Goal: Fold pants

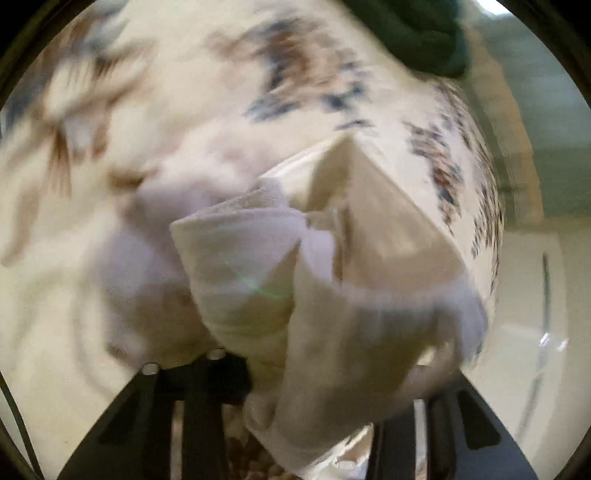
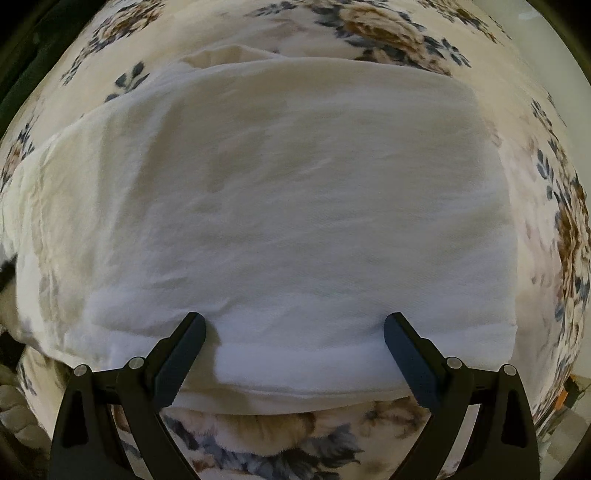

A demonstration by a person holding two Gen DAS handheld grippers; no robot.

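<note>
Left fingers [image 1: 310, 229]: you've got them pinched on pants [image 1: 236, 266] cloth.
Right fingers [image 2: 295, 332]: wide open, pressing the pants' six-o'clock edge on the bed [image 2: 554, 221].

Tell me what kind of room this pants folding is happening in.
Probably a bedroom, though that is a guess. The white pants lie on a soft floral bedspread that looks like bedding, with a dark green cloth at its far edge. Little of the room beyond it shows.
</note>
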